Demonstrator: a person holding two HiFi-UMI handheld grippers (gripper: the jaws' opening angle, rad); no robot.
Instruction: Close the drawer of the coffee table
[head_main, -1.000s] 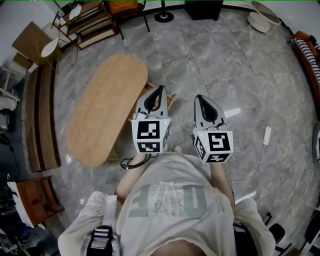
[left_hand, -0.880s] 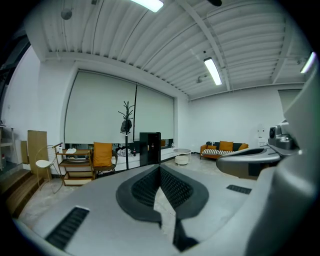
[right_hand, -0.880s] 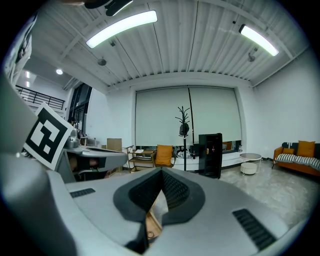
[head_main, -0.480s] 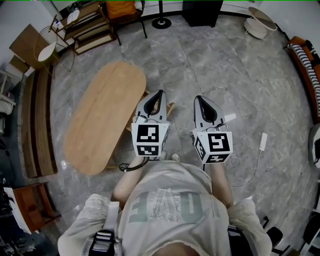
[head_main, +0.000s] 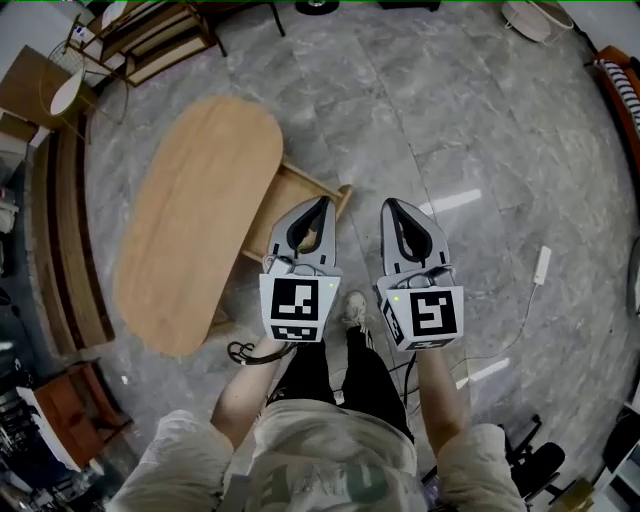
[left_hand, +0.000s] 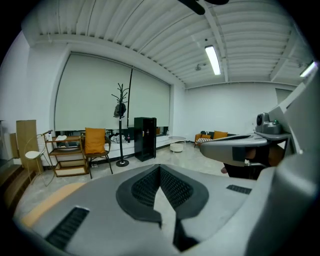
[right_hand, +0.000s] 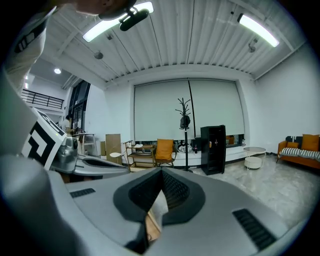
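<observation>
A light-wood open drawer (head_main: 285, 192) juts from the right long edge of the oval wooden coffee table (head_main: 190, 220), and the grey marble floor (head_main: 450, 130) beyond its outer end lies bare, so its front board can be reached from that side. Further right the floor is open up to a white power strip (head_main: 541, 264) with a thin cable. A long dark slatted wooden bench (head_main: 75, 250) closes in the table's left edge.

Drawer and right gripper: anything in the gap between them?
Nothing. In the head view only bare grey floor separates the open drawer from the right gripper.
</observation>
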